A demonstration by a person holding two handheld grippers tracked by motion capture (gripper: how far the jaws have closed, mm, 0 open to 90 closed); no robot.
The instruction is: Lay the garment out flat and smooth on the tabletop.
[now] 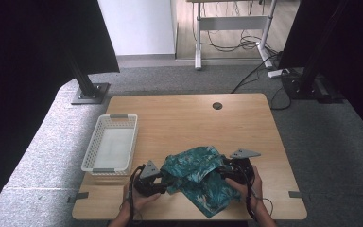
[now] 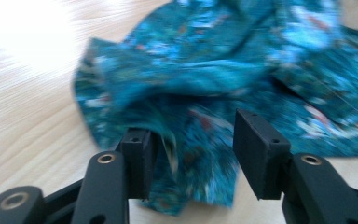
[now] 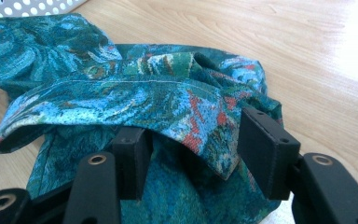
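A crumpled teal patterned cloth point(image 1: 199, 178) lay on the wooden table point(image 1: 184, 120) near the person's edge, at about six o'clock from its middle. The left gripper point(image 1: 163, 182) sat at the cloth's nine o'clock side, the right gripper point(image 1: 223, 172) at its three o'clock. Both had their jaws apart, with loose folds lying between the pads unpinched. A white basket point(image 1: 109, 148) stood at the table's nine o'clock edge.

Bright daylight glare – left gripper view motion-blurred.
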